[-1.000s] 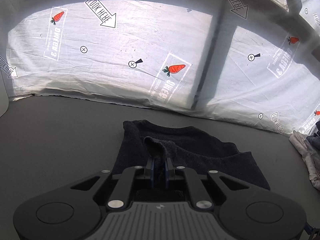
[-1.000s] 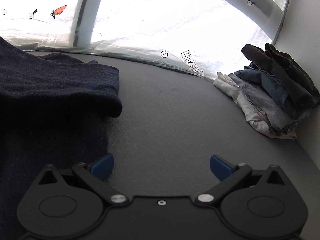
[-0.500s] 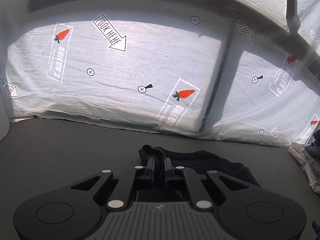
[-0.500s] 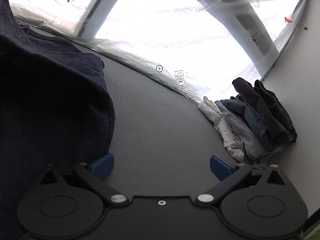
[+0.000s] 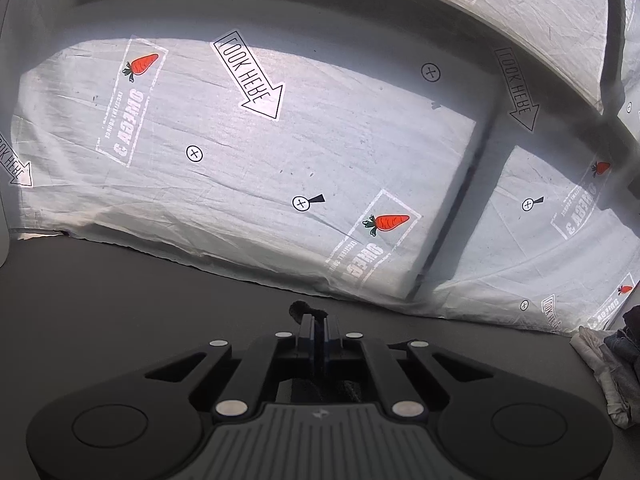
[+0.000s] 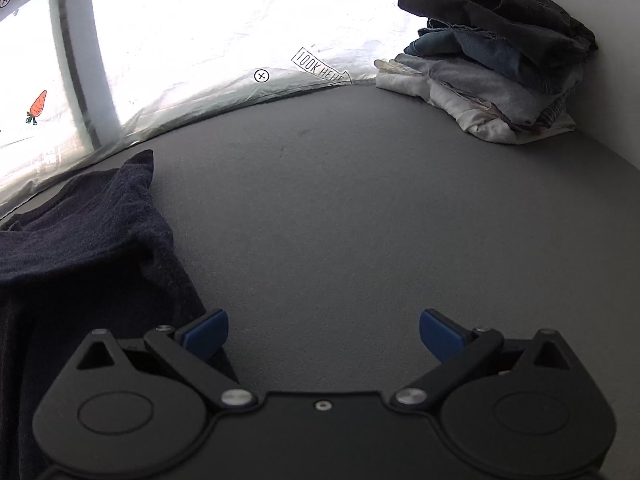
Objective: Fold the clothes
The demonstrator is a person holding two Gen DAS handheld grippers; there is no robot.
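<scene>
My left gripper [image 5: 319,330] is shut on a dark navy garment. Only a small tuft of it [image 5: 306,311] shows above the fingertips, and the rest hangs hidden below the gripper. In the right wrist view the same navy garment [image 6: 84,240] fills the left side, draped and folded over itself on the grey table [image 6: 360,220]. My right gripper [image 6: 323,330] is open and empty, low over the table, with its left fingertip [image 6: 206,330] beside the garment's edge.
A stack of folded clothes [image 6: 492,68] in black, blue, grey and white sits at the far right corner against the wall; it also shows in the left wrist view [image 5: 612,360]. A white printed plastic sheet [image 5: 280,168] lines the back of the table.
My left gripper has lifted, and the garment has dropped out of its view except for a tuft. My right gripper has swung, so the clothes stack now sits higher and nearer.
</scene>
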